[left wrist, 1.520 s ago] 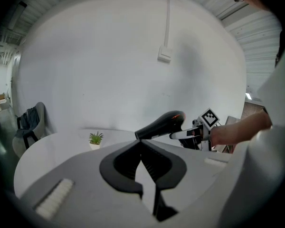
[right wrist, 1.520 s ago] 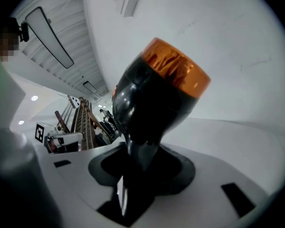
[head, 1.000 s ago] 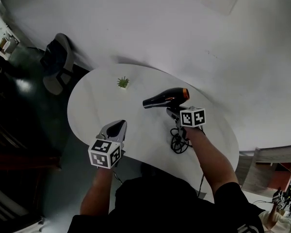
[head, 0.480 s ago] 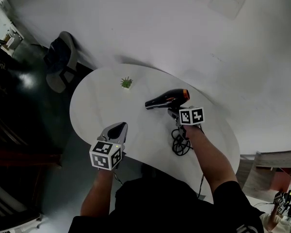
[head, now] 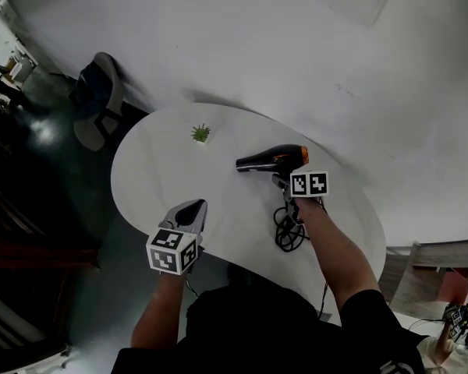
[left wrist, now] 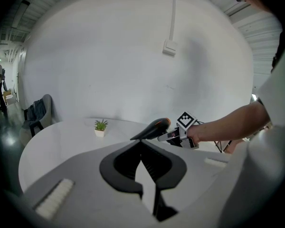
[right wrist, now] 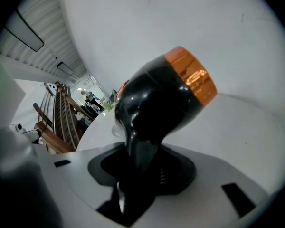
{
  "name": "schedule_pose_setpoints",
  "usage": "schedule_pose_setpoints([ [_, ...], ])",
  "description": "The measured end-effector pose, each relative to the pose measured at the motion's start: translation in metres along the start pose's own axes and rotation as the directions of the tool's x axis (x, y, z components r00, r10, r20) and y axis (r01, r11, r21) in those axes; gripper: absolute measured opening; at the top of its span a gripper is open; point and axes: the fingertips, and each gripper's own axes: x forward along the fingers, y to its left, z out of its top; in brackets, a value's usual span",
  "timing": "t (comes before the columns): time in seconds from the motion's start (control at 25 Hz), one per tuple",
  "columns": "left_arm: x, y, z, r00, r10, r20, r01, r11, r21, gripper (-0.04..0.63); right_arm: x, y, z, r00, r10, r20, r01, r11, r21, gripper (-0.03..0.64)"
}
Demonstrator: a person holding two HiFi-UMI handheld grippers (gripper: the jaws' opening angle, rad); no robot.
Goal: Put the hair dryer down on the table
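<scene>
A black hair dryer [head: 269, 160] with an orange back ring hangs over the right half of the round white table [head: 156, 170]. Its nozzle points left. My right gripper [head: 284, 181] is shut on its handle, the marker cube just behind. In the right gripper view the dryer [right wrist: 156, 103] fills the middle, its handle pinched between the jaws of the right gripper [right wrist: 140, 167]. From the left gripper view the dryer [left wrist: 152, 128] is lifted off the tabletop, nozzle sloping down. My left gripper [head: 190, 211] hovers by the table's near edge, shut and holding nothing.
The dryer's black cord [head: 287, 228] lies coiled on the table under my right forearm. A small potted plant [head: 200, 134] stands at the far side. A chair [head: 101, 104] with dark cloth on it sits beyond the table's left edge, against the white wall.
The dryer has shifted slightly right and its nozzle lies more level. The left gripper has hardly moved.
</scene>
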Motion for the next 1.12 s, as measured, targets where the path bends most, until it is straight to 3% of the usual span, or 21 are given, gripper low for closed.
schedule_pose_setpoints([
  [0.76,-0.011,-0.010,0.008,1.000,-0.018,-0.003,0.018,0.999,0.045,0.011,-0.009,-0.033,-0.026,0.993,-0.088,-0.078,0.091,0.995,0.044,0.163],
  [1.12,-0.035,-0.008,-0.007,1.000,-0.006,-0.004,0.006,0.999,0.042,0.012,-0.022,-0.042,-0.041,0.987,-0.122,-0.107,0.119,0.992,-0.033,0.194],
])
